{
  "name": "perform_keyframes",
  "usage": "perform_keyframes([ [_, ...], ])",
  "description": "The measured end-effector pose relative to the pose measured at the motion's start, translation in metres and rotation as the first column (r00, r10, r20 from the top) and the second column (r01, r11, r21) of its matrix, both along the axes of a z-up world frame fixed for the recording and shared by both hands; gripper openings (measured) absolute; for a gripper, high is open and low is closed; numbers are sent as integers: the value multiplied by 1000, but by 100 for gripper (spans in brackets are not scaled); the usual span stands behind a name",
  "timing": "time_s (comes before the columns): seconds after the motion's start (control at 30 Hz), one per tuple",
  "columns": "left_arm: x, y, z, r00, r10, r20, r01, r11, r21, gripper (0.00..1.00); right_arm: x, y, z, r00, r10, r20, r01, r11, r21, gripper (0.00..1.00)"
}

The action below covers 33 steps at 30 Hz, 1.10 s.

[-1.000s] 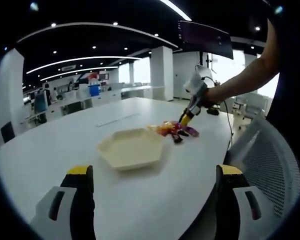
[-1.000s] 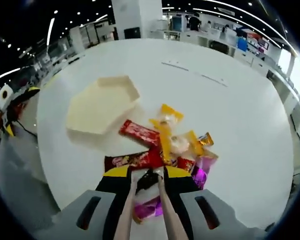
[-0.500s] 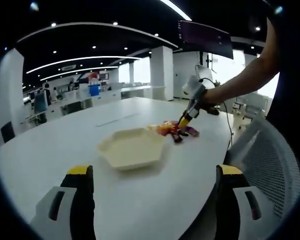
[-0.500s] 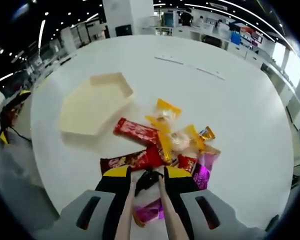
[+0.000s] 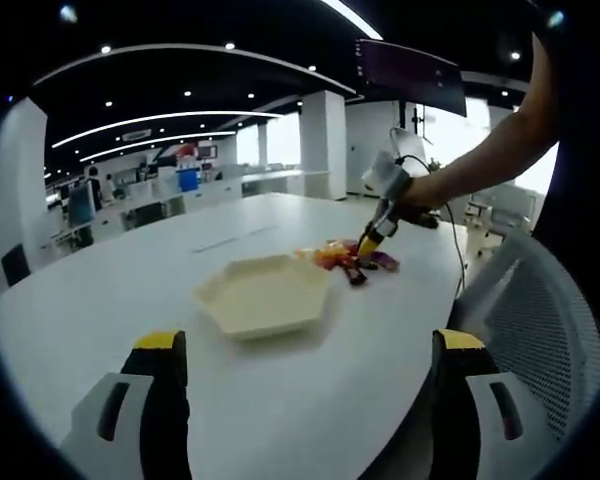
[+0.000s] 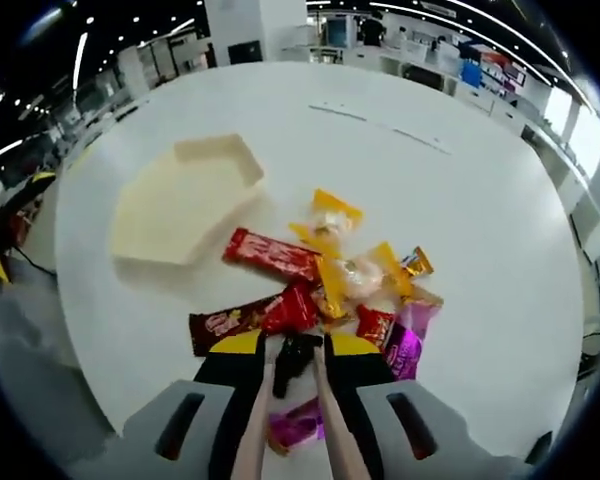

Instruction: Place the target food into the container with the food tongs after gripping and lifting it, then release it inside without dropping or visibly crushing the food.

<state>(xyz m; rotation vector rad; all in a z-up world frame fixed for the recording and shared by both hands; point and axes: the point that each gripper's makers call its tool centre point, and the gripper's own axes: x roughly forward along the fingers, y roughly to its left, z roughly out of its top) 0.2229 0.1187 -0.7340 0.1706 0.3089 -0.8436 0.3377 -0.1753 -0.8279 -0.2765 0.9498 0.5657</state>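
Right gripper view: the right tool (image 6: 292, 372) is clenched on tan food tongs (image 6: 286, 425), whose tips pinch a small dark snack (image 6: 292, 358) above the wrapper pile (image 6: 325, 290). Farther off, the hexagonal container (image 6: 185, 200) sits on the white bench (image 6: 460, 230). The left tool (image 5: 305, 395) is held wide apart. A slack squeeze could drop the snack; too hard could crush it.

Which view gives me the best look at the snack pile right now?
The right gripper view: it looks down on the snack pile from just above, so single wrappers read clearly beside the cream tray, with tongs held in the right claw. The left gripper view shows the pile small and far off, beyond the tray.
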Motion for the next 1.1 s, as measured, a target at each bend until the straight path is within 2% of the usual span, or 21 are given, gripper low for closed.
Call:
perform_keyframes([
  [0.47,1,0,-1,1000,-1,-5,2,1000,5,99,2,-4,2,1000,8,-6,-8,1000,4,18],
  [1.1,2,1,-3,1000,-5,-9,5,1000,3,99,5,-8,25,999,47,20,-47,999,12,19],
])
